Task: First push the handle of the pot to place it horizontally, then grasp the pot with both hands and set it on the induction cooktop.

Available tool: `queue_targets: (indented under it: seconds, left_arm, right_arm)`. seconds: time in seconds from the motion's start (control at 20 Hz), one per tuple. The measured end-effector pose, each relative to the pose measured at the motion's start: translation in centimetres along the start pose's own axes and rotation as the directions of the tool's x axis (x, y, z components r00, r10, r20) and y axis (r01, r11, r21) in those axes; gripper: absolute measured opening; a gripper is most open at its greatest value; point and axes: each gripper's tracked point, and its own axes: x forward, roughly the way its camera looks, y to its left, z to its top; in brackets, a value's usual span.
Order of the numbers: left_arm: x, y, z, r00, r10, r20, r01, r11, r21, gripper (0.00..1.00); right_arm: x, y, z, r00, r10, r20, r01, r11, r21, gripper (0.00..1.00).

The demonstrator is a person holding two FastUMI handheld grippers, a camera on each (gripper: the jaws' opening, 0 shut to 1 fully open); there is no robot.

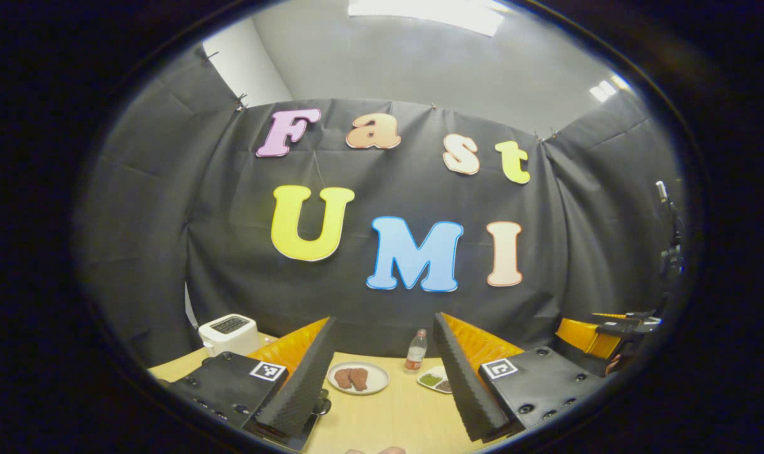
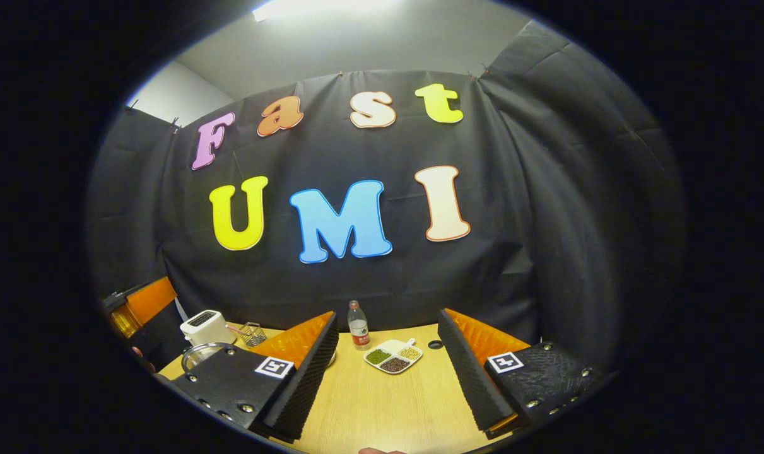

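Above the surface (image 2: 382,403), both claws (image 1: 382,384) (image 2: 388,378) gape, holding nothing; pot (image 2: 199,354) barely glimpsed, so a blind handle push may miss.

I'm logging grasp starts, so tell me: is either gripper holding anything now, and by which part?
Nothing is held. The left gripper and right gripper are both open over the table, with nothing between their fingers.

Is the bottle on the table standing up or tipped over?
Upright. The bottle stands on the table with its cap on top, behind the divided dish.
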Motion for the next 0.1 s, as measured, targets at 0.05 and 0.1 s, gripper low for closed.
queue_targets:
  seconds: [0.05,0.1]
  left_arm:
    - [0.38,0.25,-0.04,1.000,-0.007,0.002,0.007,1.000,-0.001,0.95]
    - [0.67,0.55,-0.17,1.000,-0.019,-0.003,0.019,1.000,-0.001,0.95]
  right_arm:
    - [0.00,0.08,0.02,1.000,-0.003,0.006,0.003,1.000,-0.006,0.96]
    - [-0.04,0.28,-0.03,1.000,-0.010,0.009,0.010,1.000,-0.009,0.96]
